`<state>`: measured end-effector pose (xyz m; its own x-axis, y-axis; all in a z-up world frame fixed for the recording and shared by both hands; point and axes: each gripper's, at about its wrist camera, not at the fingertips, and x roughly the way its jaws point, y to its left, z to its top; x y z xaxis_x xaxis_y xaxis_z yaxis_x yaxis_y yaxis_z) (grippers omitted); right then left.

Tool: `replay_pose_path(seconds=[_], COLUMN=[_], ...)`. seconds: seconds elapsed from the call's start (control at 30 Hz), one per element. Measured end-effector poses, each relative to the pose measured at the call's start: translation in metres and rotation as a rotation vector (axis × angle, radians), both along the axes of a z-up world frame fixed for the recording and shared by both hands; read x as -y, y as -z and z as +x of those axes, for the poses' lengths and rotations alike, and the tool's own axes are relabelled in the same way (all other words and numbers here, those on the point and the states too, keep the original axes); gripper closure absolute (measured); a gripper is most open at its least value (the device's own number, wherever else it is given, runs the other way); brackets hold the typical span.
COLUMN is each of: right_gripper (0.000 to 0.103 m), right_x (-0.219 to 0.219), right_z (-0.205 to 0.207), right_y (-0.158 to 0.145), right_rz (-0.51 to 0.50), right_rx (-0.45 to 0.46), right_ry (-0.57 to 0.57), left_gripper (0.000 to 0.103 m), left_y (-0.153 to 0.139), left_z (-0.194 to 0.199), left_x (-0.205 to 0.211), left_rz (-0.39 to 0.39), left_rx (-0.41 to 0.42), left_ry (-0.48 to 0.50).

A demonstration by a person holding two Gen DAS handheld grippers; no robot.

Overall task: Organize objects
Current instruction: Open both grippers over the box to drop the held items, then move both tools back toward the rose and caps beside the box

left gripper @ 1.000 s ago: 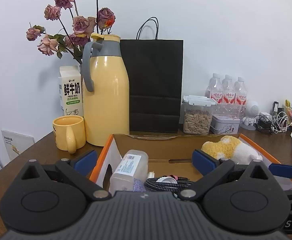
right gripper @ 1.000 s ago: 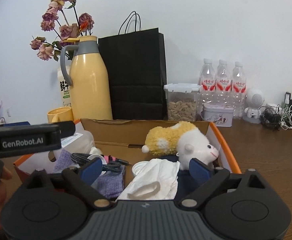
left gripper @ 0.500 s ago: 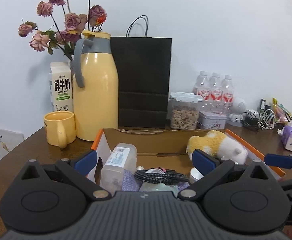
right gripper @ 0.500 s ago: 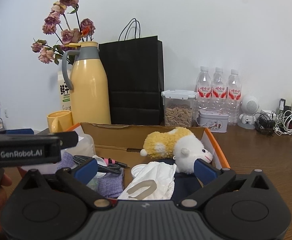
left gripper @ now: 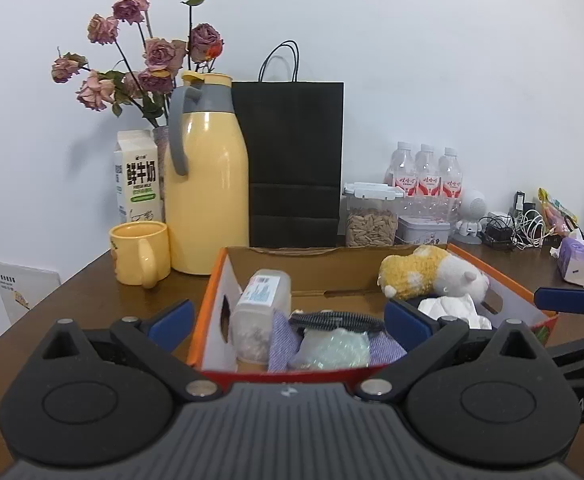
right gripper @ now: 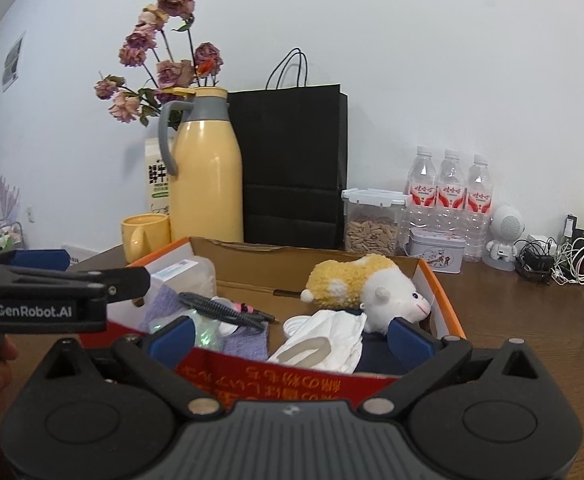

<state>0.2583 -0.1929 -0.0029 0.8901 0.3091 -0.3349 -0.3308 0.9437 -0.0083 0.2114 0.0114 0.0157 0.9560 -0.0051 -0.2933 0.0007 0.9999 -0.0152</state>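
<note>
A yellow thermos jug (left gripper: 208,200) stands on the table (left gripper: 84,292) beside a black paper bag (left gripper: 294,164). A yellow mug (left gripper: 140,254) sits at its eight o'clock, dried roses (left gripper: 152,60) at its eleven o'clock. Three water bottles (right gripper: 450,186) line the wall.

Both black grippers, the left gripper (left gripper: 288,316) and the right gripper (right gripper: 292,334), point slightly downward, blue-padded fingers (right gripper: 172,336) spread wide, gripping nothing.

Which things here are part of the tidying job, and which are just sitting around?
Job: box, plush sheep, tissue, cable, plastic bottle.

Lying about: flask, mug, black bag, milk carton, water bottles, seed jar.
</note>
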Motion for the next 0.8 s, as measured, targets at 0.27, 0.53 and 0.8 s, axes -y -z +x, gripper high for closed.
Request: replay_pose_path(seconds=[0.27,0.53,0.8], right_gripper=[0.000,0.000,0.000], right_x=[-0.001,-0.013,-0.024], right_z=[-0.022,-0.043,-0.052], right_y=[0.008,0.020,0.028], right_rz=[-0.008,-0.044,-0.058], right_rx=[-0.030,-0.062,-0.112], right_ry=[-0.034,-0.070,-0.100], left_gripper=[0.000,0.000,0.000], left_y=[0.009,0.017,0.028], left_z=[-0.030,-0.048,-0.063], left_x=[-0.017,-0.037,-0.060], left_rz=[0.002,0.025,0.049], left_rx=[-0.031,-0.085,-0.115], left_ry=[-0.028,-0.073,-0.124])
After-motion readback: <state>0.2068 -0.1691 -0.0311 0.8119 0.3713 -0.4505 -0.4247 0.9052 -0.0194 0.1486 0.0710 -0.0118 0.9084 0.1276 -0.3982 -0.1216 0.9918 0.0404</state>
